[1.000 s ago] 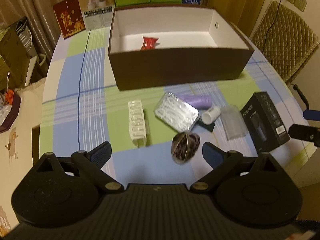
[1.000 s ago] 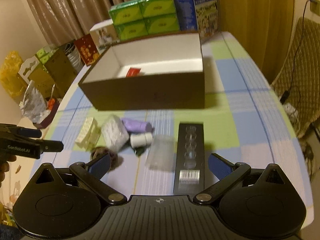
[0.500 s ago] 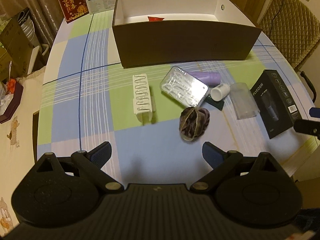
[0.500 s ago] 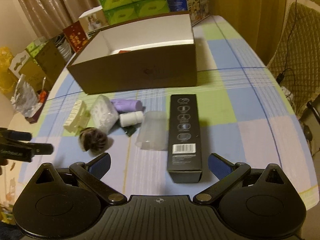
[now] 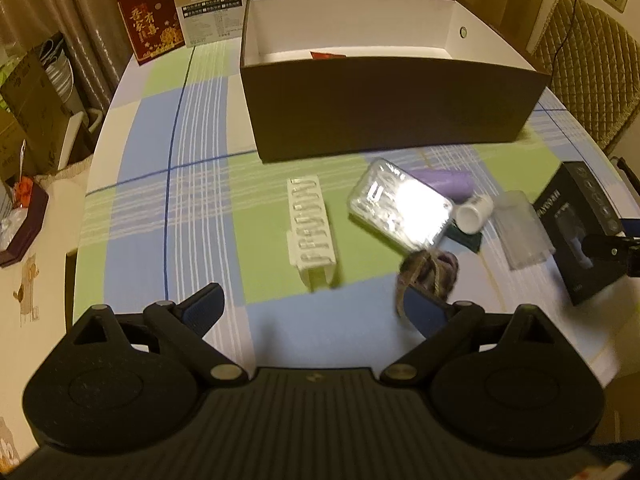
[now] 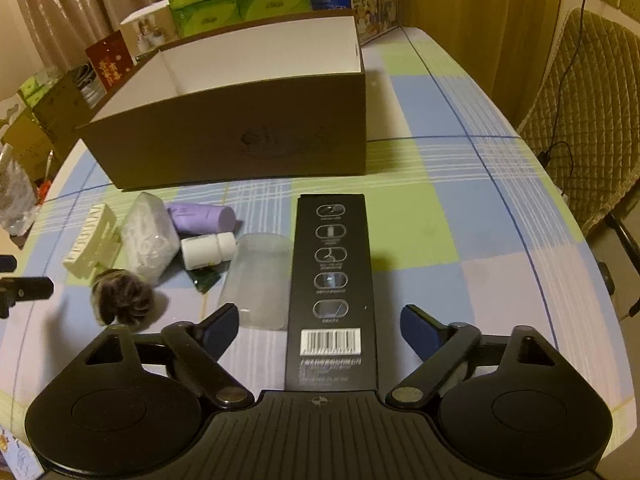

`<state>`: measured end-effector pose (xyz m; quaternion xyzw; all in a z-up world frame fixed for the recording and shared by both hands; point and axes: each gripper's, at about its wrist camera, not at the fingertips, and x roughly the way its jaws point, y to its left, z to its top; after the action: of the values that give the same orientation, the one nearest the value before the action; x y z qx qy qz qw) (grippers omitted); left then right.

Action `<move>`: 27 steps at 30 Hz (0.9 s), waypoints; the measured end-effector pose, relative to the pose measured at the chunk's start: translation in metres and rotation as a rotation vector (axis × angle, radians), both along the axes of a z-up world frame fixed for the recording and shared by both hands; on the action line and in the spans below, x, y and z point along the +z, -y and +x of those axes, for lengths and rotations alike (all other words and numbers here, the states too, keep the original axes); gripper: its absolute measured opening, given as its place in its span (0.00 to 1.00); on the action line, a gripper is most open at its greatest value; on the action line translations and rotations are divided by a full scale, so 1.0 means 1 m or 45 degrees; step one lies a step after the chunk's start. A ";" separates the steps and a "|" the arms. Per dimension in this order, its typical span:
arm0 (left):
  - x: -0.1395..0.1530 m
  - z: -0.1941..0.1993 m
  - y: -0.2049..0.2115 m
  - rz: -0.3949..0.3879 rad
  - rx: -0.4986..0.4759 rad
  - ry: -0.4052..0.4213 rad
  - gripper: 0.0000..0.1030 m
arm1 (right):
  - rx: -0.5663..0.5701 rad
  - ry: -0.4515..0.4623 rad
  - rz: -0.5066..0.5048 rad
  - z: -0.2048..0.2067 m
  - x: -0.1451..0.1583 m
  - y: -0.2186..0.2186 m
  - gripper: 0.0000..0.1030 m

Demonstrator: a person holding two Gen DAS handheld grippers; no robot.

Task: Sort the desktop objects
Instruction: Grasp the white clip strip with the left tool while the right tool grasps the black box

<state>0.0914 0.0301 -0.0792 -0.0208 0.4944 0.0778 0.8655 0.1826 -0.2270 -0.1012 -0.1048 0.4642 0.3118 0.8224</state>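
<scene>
Risk: my right hand-held gripper, released, straddled the black carton; closing off-centre could nudge the clear cup touching its left side.

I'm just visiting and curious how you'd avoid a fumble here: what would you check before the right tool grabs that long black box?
1. Right gripper open: ok.
2. Long black cardboard box lies between its fingers: ok.
3. Frosted clear plastic case touches the black box's side, may get nudged: not ok.
4. Big brown open box has free room inside: ok.
5. Left gripper clear of the black box: ok, open, nearer the brown furry scrunchie.
6. Fingers low enough to grip: cannot tell.
</scene>
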 end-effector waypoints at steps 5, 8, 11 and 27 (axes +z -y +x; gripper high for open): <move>-0.011 0.020 -0.009 0.006 -0.029 0.013 0.85 | 0.009 -0.009 -0.020 0.009 -0.008 -0.007 0.67; -0.018 0.033 -0.013 0.004 -0.045 -0.002 0.79 | 0.011 -0.016 -0.032 0.015 -0.012 -0.011 0.59; -0.026 0.045 -0.014 0.013 -0.066 -0.023 0.75 | 0.009 -0.025 -0.038 0.020 -0.014 -0.015 0.54; -0.051 0.079 -0.024 -0.017 -0.101 -0.099 0.48 | 0.015 -0.025 -0.085 0.033 -0.014 -0.022 0.40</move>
<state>0.1702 0.0543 -0.1301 -0.0039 0.5287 0.0408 0.8478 0.2153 -0.2054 -0.1156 -0.1319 0.4819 0.3018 0.8120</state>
